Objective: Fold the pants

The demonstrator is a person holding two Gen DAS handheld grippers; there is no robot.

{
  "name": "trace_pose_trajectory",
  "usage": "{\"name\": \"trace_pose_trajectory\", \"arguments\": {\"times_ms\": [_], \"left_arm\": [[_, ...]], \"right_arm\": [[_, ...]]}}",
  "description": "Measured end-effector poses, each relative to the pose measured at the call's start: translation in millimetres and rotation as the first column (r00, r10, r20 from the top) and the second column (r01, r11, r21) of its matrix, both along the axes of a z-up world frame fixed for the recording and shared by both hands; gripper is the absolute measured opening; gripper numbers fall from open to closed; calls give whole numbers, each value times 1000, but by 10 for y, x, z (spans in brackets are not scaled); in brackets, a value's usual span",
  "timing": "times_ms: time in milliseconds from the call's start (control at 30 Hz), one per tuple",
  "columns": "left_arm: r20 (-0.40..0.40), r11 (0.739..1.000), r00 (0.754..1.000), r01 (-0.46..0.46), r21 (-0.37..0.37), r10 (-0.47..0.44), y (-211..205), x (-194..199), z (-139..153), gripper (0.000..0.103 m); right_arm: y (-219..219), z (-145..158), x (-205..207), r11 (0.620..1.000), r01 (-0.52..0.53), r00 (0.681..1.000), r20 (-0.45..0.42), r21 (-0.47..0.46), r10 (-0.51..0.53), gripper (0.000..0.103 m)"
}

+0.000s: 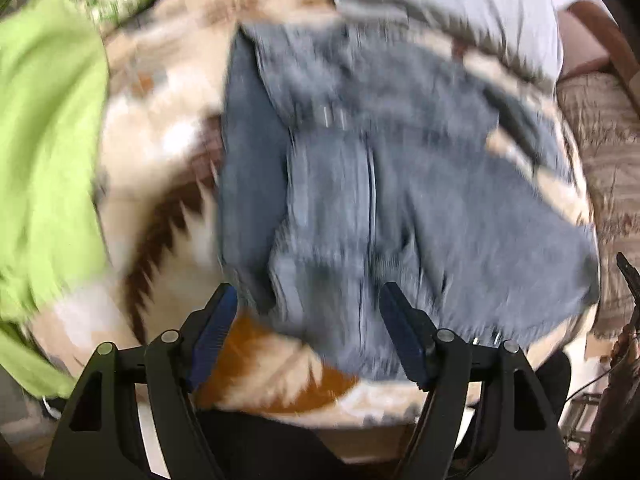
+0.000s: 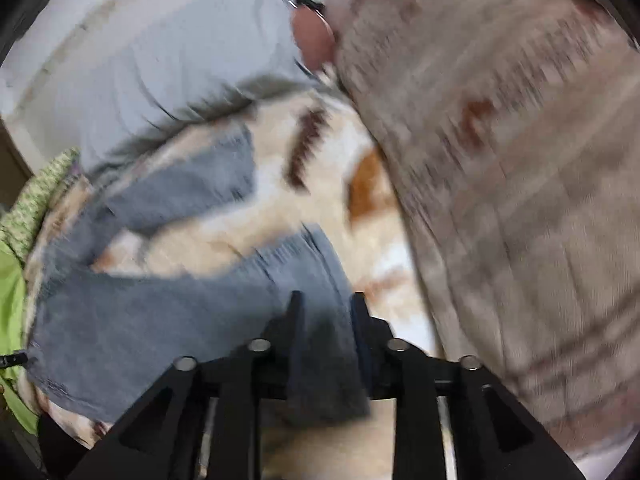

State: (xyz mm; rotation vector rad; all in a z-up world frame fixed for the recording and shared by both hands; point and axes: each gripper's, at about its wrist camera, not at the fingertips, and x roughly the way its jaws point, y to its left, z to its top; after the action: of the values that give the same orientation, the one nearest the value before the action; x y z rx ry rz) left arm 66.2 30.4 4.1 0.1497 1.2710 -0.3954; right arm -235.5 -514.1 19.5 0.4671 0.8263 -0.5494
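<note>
Grey-blue denim pants (image 1: 400,160) lie spread on a cream, brown and orange patterned blanket (image 1: 160,140), with the waist and zip towards me in the left wrist view. My left gripper (image 1: 308,292) hovers over the waist end, open wide, its blue pads clear of the cloth. The right wrist view shows the two pant legs (image 2: 140,320) running off to the left. My right gripper (image 2: 327,297) stands with its fingers apart at the end of the nearer leg. That leg's hem lies between them and reaches back over the gripper body. Both views are motion-blurred.
A bright green cloth (image 1: 44,140) lies left of the pants, also at the left edge (image 2: 10,288) in the right wrist view. A pale grey-white cloth (image 1: 460,8) lies beyond the pants. A brownish patterned throw (image 2: 520,200) rises on the right.
</note>
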Motion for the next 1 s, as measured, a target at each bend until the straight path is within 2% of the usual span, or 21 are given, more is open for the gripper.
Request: {"name": "trace_pose_trajectory", "arguments": {"times_ms": [33,67,167,267,333,433,467,500,533,600,633,700,767,867,933,967,1000], "left_arm": [[25,1000,1000,-14,-2,14,-19,154,100,78],[31,1000,999,-23,-2,23,-31,257,116,82],[-3,999,999,-54,-5,54,-209,720,53,82],[-74,994,992,-105,-10,104,-470,1130,-218,82],[-97,992,987,-127,-7,125,-524,1222,-283,82],[-135,988,979,-156,3,155,-626,1402,-486,82],[-152,988,976,-157,4,156,-669,1446,-562,82],[-156,989,976,-151,5,150,-712,1472,-600,82],[-148,991,980,-133,12,134,-765,1471,-618,82],[-110,995,989,-91,38,95,-898,1457,-599,82],[-79,997,994,-73,29,75,-951,1450,-578,82],[-46,997,997,-65,36,67,-1037,1461,-561,82],[-38,994,997,-68,82,71,-1124,1501,-656,82],[-54,989,996,-64,132,71,-1178,1561,-821,82],[-56,992,997,-51,113,57,-1150,1546,-767,82],[-66,996,997,-41,83,46,-1110,1545,-709,82],[-61,998,997,-37,55,40,-1058,1555,-630,82]], "right_arm": [[-14,36,147,1000,-20,1000,22,19,20,46],[-41,45,291,998,-39,998,43,46,37,47],[-204,-25,888,988,-81,995,73,130,71,49],[-328,-266,1449,982,-85,996,26,167,82,51],[-460,-470,1729,980,-67,998,-9,188,70,51],[-598,-789,1972,974,-32,997,-65,224,48,51],[-591,-875,2036,968,-58,995,-62,245,75,50],[-556,-925,2095,967,-91,991,-75,238,111,34],[-481,-950,2188,974,-139,978,-129,181,164,17],[-337,-857,2306,971,-232,952,-192,55,238,16],[-351,-776,2328,971,-240,952,-192,14,238,16],[-521,-622,2336,979,-202,967,-166,-37,193,16],[-713,-638,2384,987,-161,972,-177,-29,153,16],[-769,-952,2518,988,-155,937,-314,26,155,21],[-762,-875,2471,986,-167,944,-285,13,164,26],[-790,-782,2432,983,-177,955,-237,40,182,31],[-827,-694,2393,982,-179,965,-185,58,187,43]]}}
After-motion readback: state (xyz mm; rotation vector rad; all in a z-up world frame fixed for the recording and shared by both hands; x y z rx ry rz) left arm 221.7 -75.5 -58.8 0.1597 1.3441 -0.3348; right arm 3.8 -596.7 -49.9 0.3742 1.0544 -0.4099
